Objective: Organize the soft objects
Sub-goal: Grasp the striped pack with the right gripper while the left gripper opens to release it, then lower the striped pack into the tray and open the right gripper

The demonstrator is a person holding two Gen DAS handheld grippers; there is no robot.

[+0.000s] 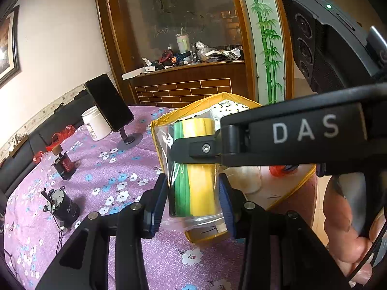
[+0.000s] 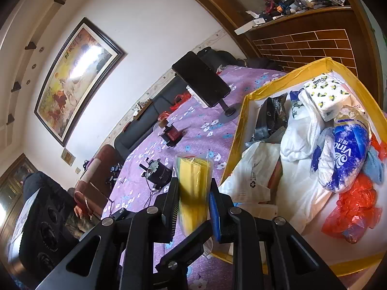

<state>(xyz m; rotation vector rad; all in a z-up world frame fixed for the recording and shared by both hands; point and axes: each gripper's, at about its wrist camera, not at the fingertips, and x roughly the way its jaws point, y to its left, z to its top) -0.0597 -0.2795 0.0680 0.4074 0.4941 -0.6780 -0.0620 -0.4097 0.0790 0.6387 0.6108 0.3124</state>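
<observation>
Clear, glossy plastic wraps the packet of yellow and green cloths, and it sits squarely between the blue-padded fingers of the left tongs, which press on both of its sides. The right tongs grip the same packet from the other end, closed narrowly on the flat yellow part, so both pairs hold it in the air above the near edge of the desk. The packet is a soft, squashed oblong with folded layers inside and a loose transparent flap at the bottom. In the left wrist view the right tongs cross in front of it as a black bar, hiding its middle. Just behind it stands a yellow-rimmed fabric box with white walls, crammed with crinkled things: a white plastic bag, a blue and white tissue pack, a lemon-print tissue pack, an orange-red plastic bag. The desk wears a purple cloth printed with white and blue flowers. On it stand a dark phone on a stand, a white jar and two small black motors.
</observation>
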